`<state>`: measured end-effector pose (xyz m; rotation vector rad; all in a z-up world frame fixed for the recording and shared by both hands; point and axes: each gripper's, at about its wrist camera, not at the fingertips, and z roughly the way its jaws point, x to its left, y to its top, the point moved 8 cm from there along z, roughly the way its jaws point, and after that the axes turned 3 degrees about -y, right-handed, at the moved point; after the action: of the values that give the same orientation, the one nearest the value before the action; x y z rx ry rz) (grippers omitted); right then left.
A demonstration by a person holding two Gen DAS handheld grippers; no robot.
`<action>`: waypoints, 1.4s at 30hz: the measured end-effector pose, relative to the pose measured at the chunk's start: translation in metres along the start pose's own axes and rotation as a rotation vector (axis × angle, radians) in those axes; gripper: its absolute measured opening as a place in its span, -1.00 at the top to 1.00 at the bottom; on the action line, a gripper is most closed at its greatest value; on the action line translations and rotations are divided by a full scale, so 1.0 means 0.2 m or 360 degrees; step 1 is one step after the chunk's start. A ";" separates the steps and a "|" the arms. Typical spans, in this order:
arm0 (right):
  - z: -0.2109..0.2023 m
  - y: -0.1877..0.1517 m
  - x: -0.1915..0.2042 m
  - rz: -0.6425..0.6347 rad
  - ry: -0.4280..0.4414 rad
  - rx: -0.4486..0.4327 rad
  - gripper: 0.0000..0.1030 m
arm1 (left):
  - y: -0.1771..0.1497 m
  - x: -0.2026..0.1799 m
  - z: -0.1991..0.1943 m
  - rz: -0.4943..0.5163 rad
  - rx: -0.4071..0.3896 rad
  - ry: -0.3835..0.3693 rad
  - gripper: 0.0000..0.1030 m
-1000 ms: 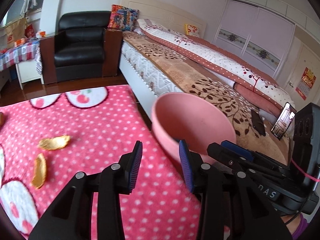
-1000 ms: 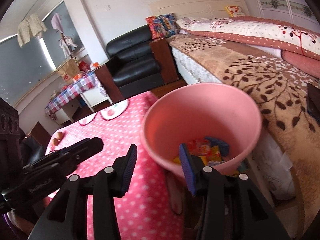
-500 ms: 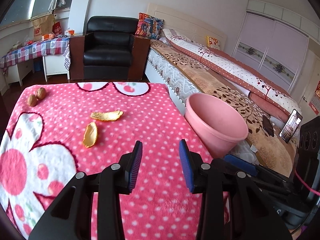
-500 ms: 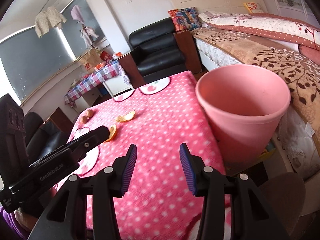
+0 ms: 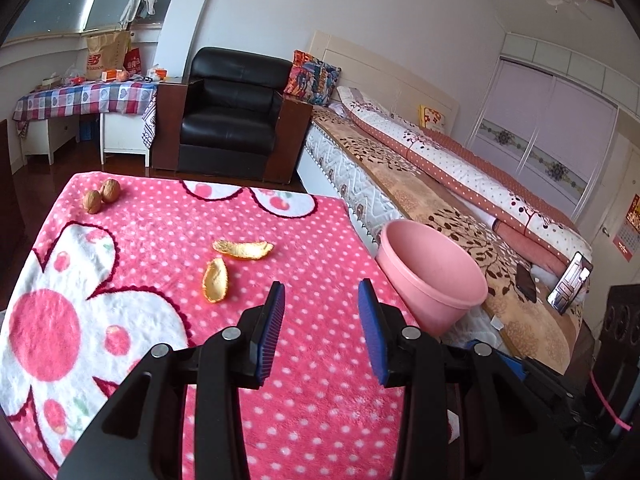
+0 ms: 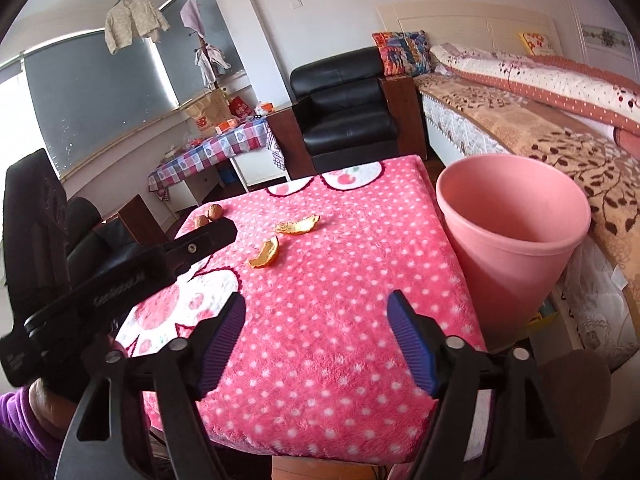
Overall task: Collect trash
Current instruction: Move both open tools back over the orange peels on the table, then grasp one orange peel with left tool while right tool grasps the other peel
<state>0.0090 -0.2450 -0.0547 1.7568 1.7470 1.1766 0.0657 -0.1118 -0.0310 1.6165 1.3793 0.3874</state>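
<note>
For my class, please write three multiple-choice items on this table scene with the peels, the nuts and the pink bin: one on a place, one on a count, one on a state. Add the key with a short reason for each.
1. Where does the pink bin stand?
A. on the blanket, between the peels
B. off the table's edge, between table and bed
C. on the black armchair

2. How many orange peel pieces lie on the pink dotted blanket?
A. one
B. two
C. four

3. What is between the fingers of the right gripper?
A. nothing
B. a peel
C. a walnut

Key:
1 B, the bin sits beside the blanket's edge, with the bed behind it.
2 B, one peel lies just beyond the other peel.
3 A, its jaws are opening with only blanket seen between them; the two walnuts lie at the far corner.
</note>
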 end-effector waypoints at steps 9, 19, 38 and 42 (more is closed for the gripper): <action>0.14 -0.04 0.06 -0.0098 0.0064 0.0171 -0.61 | -0.04 0.31 0.04 -0.0181 0.0054 0.0136 0.26; 0.43 0.13 0.05 -0.0163 0.0131 0.0252 -0.44 | -0.08 0.50 0.17 -0.0264 0.0163 0.0228 0.26; 1.24 0.34 0.13 -0.0312 0.0148 0.0475 0.13 | -0.12 0.57 0.54 -0.0273 0.0395 0.0336 0.27; 1.33 0.33 0.13 -0.0339 0.0116 0.0506 0.29 | -0.12 0.57 0.58 -0.0230 0.0415 0.0384 0.58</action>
<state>0.2528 -0.1556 -0.1482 1.6567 2.2031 0.9240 0.1739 -0.0637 -0.1453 1.7065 1.7789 0.3350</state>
